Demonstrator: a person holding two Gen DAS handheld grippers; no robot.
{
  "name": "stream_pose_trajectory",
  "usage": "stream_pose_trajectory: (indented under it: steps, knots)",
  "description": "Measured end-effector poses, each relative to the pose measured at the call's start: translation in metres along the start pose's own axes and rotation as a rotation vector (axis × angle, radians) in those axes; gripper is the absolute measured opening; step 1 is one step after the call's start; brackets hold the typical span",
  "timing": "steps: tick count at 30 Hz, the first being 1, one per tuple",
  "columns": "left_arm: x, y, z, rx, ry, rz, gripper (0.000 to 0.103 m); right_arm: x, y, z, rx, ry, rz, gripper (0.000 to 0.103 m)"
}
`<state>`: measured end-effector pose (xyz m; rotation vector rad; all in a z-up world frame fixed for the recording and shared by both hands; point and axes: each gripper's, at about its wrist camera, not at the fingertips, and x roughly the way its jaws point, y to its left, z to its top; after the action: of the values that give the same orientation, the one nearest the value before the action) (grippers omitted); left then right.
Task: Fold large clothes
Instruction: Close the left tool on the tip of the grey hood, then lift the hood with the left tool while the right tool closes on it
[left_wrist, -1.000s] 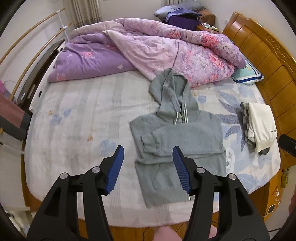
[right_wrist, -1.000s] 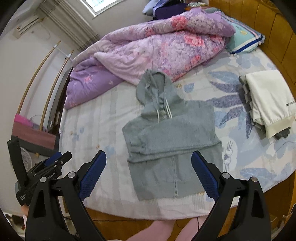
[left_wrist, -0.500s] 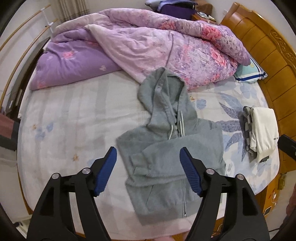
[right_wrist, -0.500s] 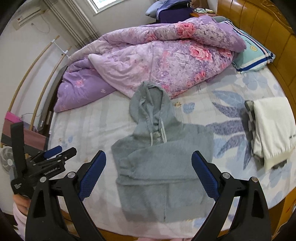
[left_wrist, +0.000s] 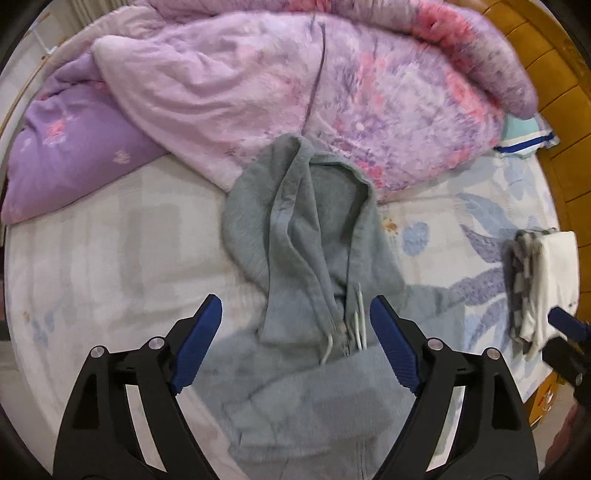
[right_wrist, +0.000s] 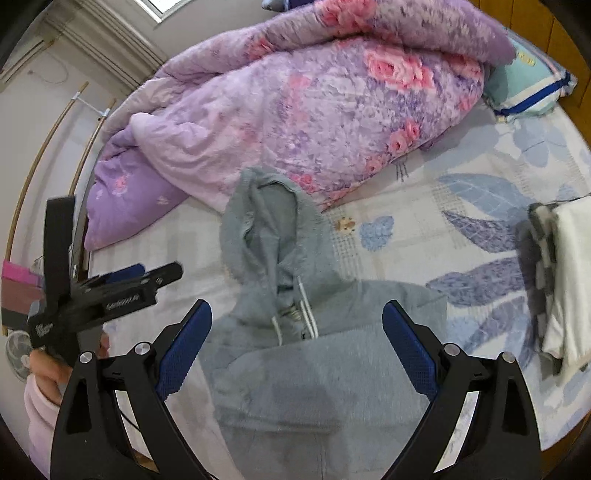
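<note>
A grey zip hoodie (left_wrist: 314, 258) lies face up on the bed, sleeves folded across its chest, hood pointing toward the quilt; it also shows in the right wrist view (right_wrist: 295, 332). My left gripper (left_wrist: 295, 325) is open and empty, hovering above the collar and white drawstrings (left_wrist: 356, 317). My right gripper (right_wrist: 297, 332) is open and empty, hovering above the collar and chest. The left gripper (right_wrist: 110, 291) shows from the side at the left of the right wrist view.
A bunched purple and pink floral quilt (left_wrist: 295, 92) lies just beyond the hood. A stack of folded clothes (right_wrist: 557, 277) sits at the bed's right side. A pillow (right_wrist: 528, 81) and wooden headboard (left_wrist: 554, 92) are at the right.
Both grippers have moved forward over the hoodie from its hem toward the collar and hood. Both stayed open. The hoodie has not moved.
</note>
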<state>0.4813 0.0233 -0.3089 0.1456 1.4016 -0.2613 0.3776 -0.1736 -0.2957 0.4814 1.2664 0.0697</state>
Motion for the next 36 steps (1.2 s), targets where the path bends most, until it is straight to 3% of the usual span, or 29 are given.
stream_pose_trajectory:
  steps: [10, 12, 15, 16, 17, 18, 22, 29, 34, 36]
  knots:
    - [0.134, 0.013, 0.050, -0.038, 0.102, 0.038, 0.082, 0.077, -0.034, 0.022, 0.067, 0.056, 0.022, 0.090]
    - [0.152, 0.017, 0.056, -0.047, 0.097, 0.036, 0.077, 0.087, -0.039, 0.024, 0.076, 0.065, 0.026, 0.090]
    - [0.182, 0.021, 0.062, -0.034, 0.145, 0.057, 0.043, 0.103, -0.048, 0.023, 0.098, 0.083, 0.026, 0.090]
    - [0.192, 0.023, 0.062, -0.031, 0.172, 0.054, 0.019, 0.106, -0.050, 0.021, 0.103, 0.086, 0.023, 0.090]
    - [0.199, 0.025, 0.062, -0.031, 0.189, 0.065, 0.009, 0.110, -0.053, 0.020, 0.110, 0.091, 0.015, 0.090]
    - [0.202, 0.026, 0.061, -0.031, 0.190, 0.078, 0.009, 0.112, -0.055, 0.019, 0.115, 0.096, 0.012, 0.090]
    - [0.172, 0.029, 0.053, -0.026, 0.081, 0.034, 0.007, 0.122, -0.060, 0.014, 0.122, 0.114, 0.009, 0.090]
    - [0.070, 0.015, 0.016, 0.115, -0.116, -0.077, 0.007, 0.112, -0.046, 0.021, 0.082, 0.069, 0.040, 0.090]
    - [0.007, -0.013, -0.027, 0.245, -0.166, -0.130, 0.007, 0.104, -0.026, 0.031, 0.069, 0.068, 0.096, 0.090]
    - [-0.006, -0.024, -0.046, 0.270, -0.161, -0.162, 0.007, 0.102, -0.017, 0.032, 0.051, 0.061, 0.075, 0.090]
